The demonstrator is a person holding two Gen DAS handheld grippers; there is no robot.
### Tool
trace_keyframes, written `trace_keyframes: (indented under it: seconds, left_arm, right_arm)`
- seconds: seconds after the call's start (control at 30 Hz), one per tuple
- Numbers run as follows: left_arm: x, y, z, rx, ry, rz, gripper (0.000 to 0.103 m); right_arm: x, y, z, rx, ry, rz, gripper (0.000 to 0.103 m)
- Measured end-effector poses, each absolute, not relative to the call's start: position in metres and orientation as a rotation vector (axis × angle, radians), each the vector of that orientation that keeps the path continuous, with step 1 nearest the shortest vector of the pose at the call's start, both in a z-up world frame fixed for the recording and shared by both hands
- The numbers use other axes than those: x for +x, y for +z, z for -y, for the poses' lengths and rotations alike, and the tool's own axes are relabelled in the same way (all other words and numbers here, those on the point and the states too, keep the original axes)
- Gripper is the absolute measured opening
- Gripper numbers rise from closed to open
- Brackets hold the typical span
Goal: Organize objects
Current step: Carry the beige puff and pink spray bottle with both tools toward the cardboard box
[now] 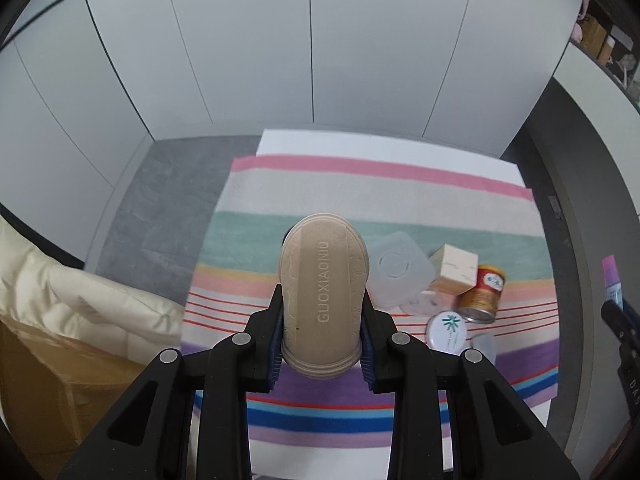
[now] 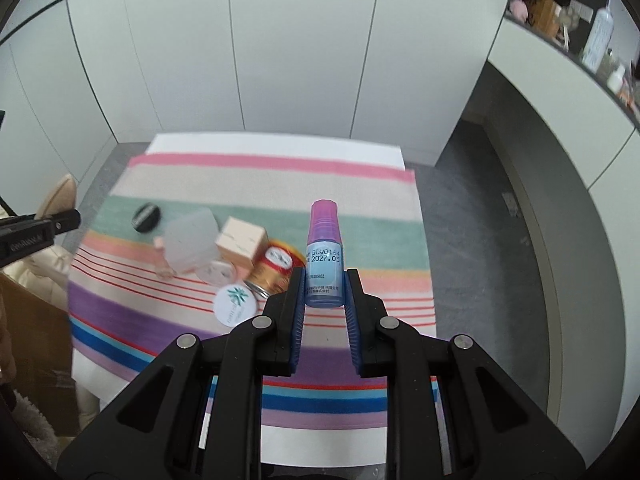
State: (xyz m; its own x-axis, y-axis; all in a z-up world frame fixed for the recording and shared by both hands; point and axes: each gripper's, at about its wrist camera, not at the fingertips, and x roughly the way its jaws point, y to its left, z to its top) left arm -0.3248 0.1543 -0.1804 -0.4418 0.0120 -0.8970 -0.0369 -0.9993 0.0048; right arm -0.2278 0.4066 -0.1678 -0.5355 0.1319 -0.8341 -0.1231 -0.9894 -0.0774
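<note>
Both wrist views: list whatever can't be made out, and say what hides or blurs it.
- Shoe, left wrist view: only its sole shows; the upper faces away.
- Small bottle, right wrist view: the lower label print is too small.
- Pink vial, right wrist view: motion blur smears it.
- Clear container, left wrist view: the shoe covers its left edge.
- Shelf items, right wrist view: small, cut off at the frame edge.

Left tool (image 1: 323, 330) clamps tan shoe (image 1: 323, 296), sole up, above striped cloth (image 1: 400, 200)

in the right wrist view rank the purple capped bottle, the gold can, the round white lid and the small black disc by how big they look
1. purple capped bottle, though it is nearest the camera, held in the right gripper
2. gold can and round white lid, about alike
3. small black disc
</note>
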Motion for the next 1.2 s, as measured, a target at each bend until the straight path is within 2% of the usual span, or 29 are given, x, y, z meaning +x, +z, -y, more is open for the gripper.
trace_keyframes:
  seconds: [0.5,1.2]
  left_arm:
    - [-0.296,-0.089,-0.164,-1.477,2.715,-0.107,0.031]
    - [-0.248,-0.06,-0.166,-1.412,2.728,-0.155,0.031]
  right_arm:
    - [-0.22,-0.059,-0.386,-1.283,2.743,0.043,0.02]
    - [-0.182,-0.045,-0.391,-1.264,2.761,0.003,0.02]
